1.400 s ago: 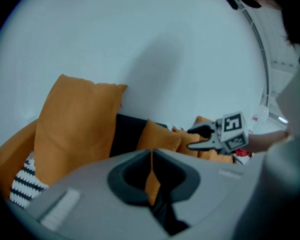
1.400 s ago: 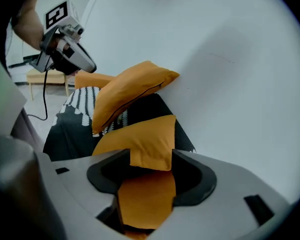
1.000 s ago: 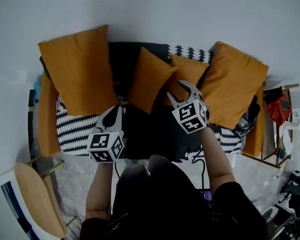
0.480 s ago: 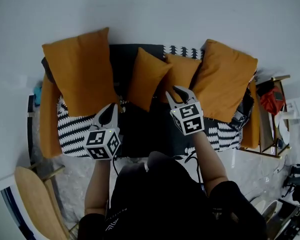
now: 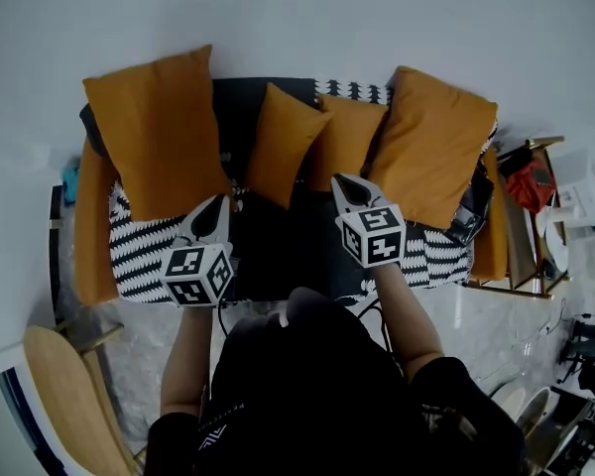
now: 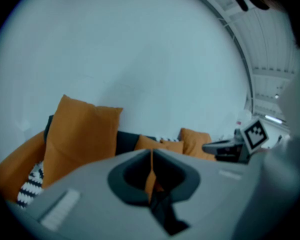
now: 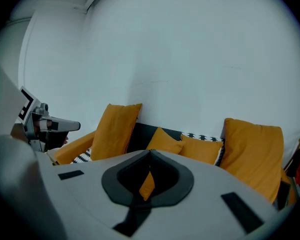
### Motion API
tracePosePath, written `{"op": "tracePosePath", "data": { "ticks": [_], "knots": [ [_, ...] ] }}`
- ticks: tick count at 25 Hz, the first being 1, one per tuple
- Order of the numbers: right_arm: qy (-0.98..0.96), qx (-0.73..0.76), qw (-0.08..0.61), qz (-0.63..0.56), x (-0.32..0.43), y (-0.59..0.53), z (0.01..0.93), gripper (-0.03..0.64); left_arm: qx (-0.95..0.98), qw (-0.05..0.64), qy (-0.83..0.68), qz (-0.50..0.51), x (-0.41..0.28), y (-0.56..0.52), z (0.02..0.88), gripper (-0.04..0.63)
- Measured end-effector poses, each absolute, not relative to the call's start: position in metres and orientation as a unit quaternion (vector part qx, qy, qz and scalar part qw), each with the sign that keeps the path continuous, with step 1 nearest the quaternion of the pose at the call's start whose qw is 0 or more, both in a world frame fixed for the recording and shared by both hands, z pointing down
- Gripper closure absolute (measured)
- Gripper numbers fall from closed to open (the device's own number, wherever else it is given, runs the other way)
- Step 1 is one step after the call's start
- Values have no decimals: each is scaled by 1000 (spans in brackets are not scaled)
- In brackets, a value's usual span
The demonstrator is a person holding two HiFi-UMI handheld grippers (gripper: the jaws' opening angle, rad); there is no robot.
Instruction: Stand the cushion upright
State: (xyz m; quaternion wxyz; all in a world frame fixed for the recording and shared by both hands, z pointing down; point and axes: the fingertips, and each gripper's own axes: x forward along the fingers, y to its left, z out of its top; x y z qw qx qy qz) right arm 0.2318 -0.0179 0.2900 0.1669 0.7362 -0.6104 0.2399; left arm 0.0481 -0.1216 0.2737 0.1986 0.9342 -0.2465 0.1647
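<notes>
Right tool [image 5: 347, 186], jaws just closed with nothing between them, points at the small orange cushion [image 5: 349, 139] just beyond its tips. That cushion stands upright against the back of the sofa [image 5: 288, 251], long axis running up it. Left tool [image 5: 216, 206], pinched together and likewise empty, is farther off, nearer the neighbouring small cushion [image 5: 283, 142].

This looks like a living-room corner, possibly a staged one. A dark sofa [image 5: 278, 251] stands against a plain white wall [image 5: 297, 18], with four orange cushions [image 5: 159, 132] lined along its back edge. A black-and-white patterned throw [image 5: 144, 251] lies over its seat. A pale wooden chair [image 5: 64, 395] stands on the marbled floor [image 5: 144, 360] off the sofa's left end. Off the right end is a wooden rack [image 5: 535, 216] with a red cloth [image 5: 529, 181]. In the left gripper view, a ribbed panel ceiling [image 6: 275, 49] suggests a larger hall.
</notes>
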Motion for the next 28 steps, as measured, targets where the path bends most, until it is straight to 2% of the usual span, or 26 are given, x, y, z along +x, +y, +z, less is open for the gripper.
{"op": "tracePosePath", "data": {
  "ticks": [20,28],
  "knots": [
    [-616,734,102,267,194,3,274,623,928,206,-264,161,14,-101,267,578],
    [-627,723,97,273,183,1,276,623,917,225,-291,155,1,-102,271,580]
  ]
}}
